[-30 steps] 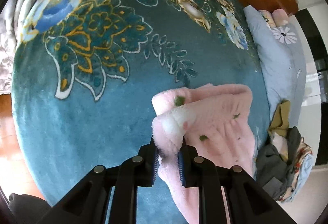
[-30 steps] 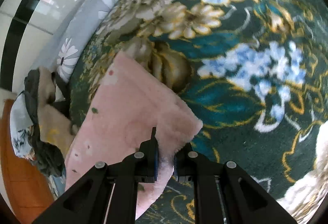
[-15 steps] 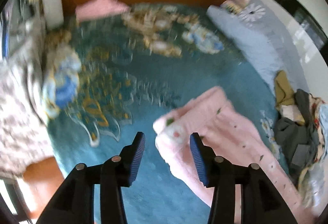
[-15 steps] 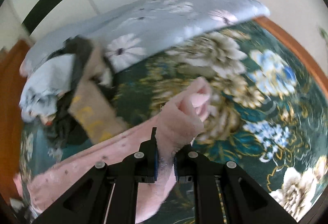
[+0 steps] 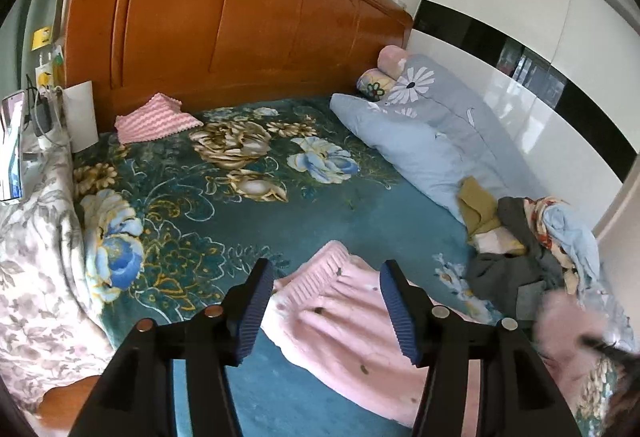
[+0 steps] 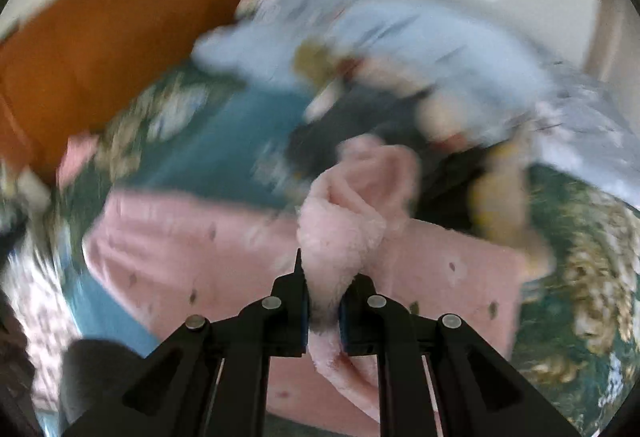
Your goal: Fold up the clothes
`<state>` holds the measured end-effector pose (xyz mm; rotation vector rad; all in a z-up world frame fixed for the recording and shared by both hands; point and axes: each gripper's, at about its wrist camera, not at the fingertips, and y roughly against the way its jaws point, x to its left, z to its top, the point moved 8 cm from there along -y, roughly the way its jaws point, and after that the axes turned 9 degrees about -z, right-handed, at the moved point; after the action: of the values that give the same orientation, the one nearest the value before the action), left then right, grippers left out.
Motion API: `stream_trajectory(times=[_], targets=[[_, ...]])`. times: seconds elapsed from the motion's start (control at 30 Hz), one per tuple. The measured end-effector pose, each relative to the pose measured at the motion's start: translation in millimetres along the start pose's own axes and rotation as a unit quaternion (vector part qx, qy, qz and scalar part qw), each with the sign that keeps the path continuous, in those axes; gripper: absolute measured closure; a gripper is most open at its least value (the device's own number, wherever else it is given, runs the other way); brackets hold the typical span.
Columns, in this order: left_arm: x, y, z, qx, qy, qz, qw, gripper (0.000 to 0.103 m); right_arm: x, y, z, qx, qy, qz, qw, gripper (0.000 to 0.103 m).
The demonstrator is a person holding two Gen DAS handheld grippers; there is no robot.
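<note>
Pink fleece trousers (image 5: 336, 321) with small dark spots lie spread on the teal floral blanket (image 5: 248, 221), waistband toward the headboard. My left gripper (image 5: 326, 311) hangs open above the waistband, holding nothing. In the blurred right wrist view, my right gripper (image 6: 323, 311) is shut on a bunched end of the pink fleece trousers (image 6: 352, 213), lifted above the rest of the garment (image 6: 192, 257).
A pile of unfolded clothes (image 5: 532, 245) sits at the right by a grey-blue daisy duvet (image 5: 432, 133). A folded pink striped item (image 5: 154, 117) lies near the wooden headboard (image 5: 224, 17). A grey floral quilt (image 5: 32, 257) covers the left edge.
My left gripper let go of the waistband, opened wide and rose away from the bed. My right gripper, still clamped, lifted and swung the trouser end over toward the waistband side.
</note>
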<state>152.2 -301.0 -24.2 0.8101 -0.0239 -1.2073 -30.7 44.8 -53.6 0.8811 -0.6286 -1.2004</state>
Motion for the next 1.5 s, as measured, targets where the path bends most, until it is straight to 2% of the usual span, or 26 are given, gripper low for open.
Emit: stream_trajectory(times=[0.1,0.2,0.27,0.4,0.57,0.67,0.73,0.8,0.83,0.87,0.93,1.03,1.13,1.2,1.33,1.4,1.5], targets=[[1.6,-3.9,-5.5,0.007,0.007,0.001,0.9999,0.044,43.0,-43.9,-26.9,0.054,0.03,0.005,0.998,0.091],[3.0,-9.5,-12.9,0.012,0.016,0.0,0.9998,0.044,58.1,-66.3,-42.8,0.082,0.049,-0.002,0.995,0.091],[2.3,-14.6,-17.7,0.02,0.023,-0.004,0.9995,0.044,61.0,-64.9,-41.6,0.08,0.051,-0.002,0.995,0.091],[-0.9,-26.6,-27.2,0.042,0.037,-0.015,0.9983,0.044,60.1,-47.7,-21.2,0.039,0.022,0.015,0.999,0.091],[-10.7,-42.9,-40.9,0.08,0.049,-0.035,0.995,0.044,76.0,-68.7,-39.0,0.076,0.041,0.026,0.996,0.09],[-25.5,-56.6,-51.1,0.12,0.008,-0.012,0.9926,0.043,78.3,-75.4,-50.4,0.084,0.042,0.034,0.995,0.086],[-36.4,-65.6,-56.3,0.142,-0.014,0.001,0.9898,0.043,76.6,-70.6,-53.1,0.083,0.036,0.061,0.994,0.081],[-52.1,-73.6,-58.6,0.157,-0.011,-0.009,0.9875,0.043,76.8,-63.3,-56.5,0.083,0.038,0.097,0.991,0.059],[-61.4,-77.9,-59.4,0.165,-0.008,-0.017,0.9861,0.043,75.1,-59.7,-58.2,0.082,0.037,0.112,0.99,0.053],[-73.3,-83.5,-61.6,0.179,-0.009,-0.026,0.9836,0.042,62.8,-57.0,-60.2,0.079,0.022,0.111,0.99,0.046],[-97.7,-98.5,-70.6,0.216,-0.025,-0.029,0.9755,0.037,38.1,-51.5,-64.2,0.073,-0.007,0.107,0.992,0.046],[-131.3,-128.8,-96.3,0.288,-0.065,-0.006,0.9553,0.036,0.8,-43.3,-70.1,0.064,-0.05,0.102,0.991,0.046],[-169.1,-157.1,-126.6,0.346,-0.058,-0.035,0.9357,0.036,-36.8,-35.0,-76.2,0.054,-0.094,0.097,0.989,0.046],[-193.3,-171.6,-142.2,0.369,-0.046,-0.055,0.9268,0.036,-59.7,-30.3,-82.9,0.052,-0.117,0.09,0.988,0.046],[-229.5,-195.5,-173.8,0.388,-0.042,-0.087,0.9166,0.036,-115.5,-21.1,-110.5,0.059,-0.175,0.072,0.98,0.046],[-234.7,-201.7,-189.0,0.396,-0.044,-0.088,0.9128,0.037,-134.0,-19.1,-122.3,0.064,-0.197,0.067,0.976,0.046],[-233.0,-202.7,-200.3,0.407,-0.018,-0.1,0.9075,0.038,-154.7,-21.4,-139.2,0.075,-0.23,0.063,0.968,0.046]])
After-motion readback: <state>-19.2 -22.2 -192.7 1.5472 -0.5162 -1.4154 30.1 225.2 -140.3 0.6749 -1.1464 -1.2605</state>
